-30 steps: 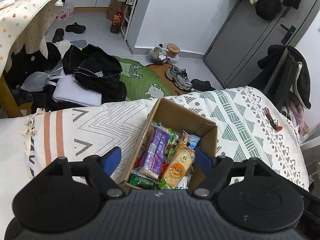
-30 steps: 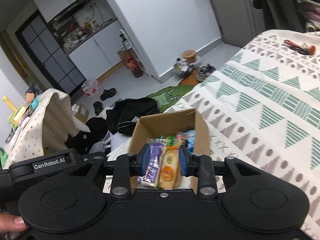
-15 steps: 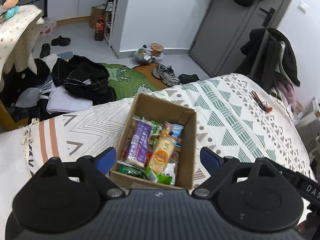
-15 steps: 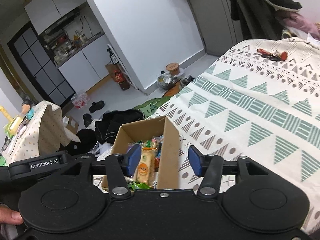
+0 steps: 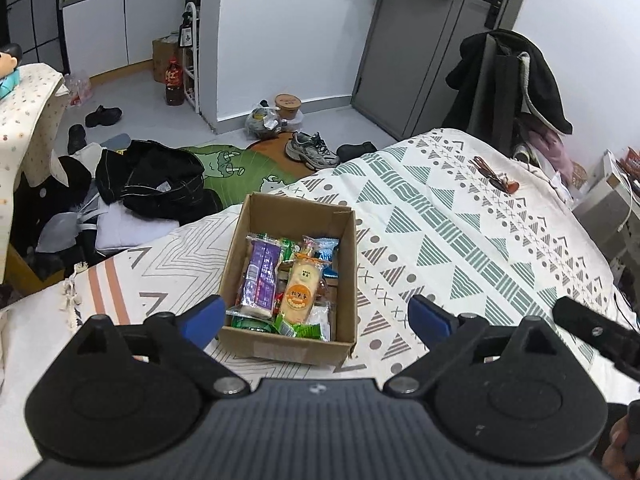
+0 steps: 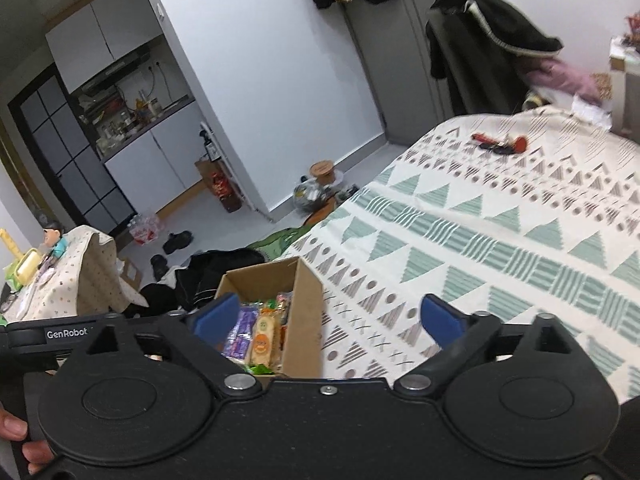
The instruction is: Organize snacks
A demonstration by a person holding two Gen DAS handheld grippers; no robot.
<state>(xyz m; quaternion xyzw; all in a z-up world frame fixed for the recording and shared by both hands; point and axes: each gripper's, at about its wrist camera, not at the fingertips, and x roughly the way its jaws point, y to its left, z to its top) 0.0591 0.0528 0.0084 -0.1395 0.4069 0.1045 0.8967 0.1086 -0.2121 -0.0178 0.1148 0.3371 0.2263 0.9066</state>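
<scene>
While both tongs, left and right, hang spread and empty, the cardboard box on the bed holds every visible snack, so little seems left.

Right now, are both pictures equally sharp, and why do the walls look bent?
Left wrist view: crisp; the snack wrappers in the brown cardboard box are clear. Right wrist view: smeared, blurring the patterned bedspread and the box. In both, the fisheye lens bows straight edges.

"GenRobot" is showing in white letters on the black bar of the left gripper; the snack packet print is staying unreadable.
</scene>
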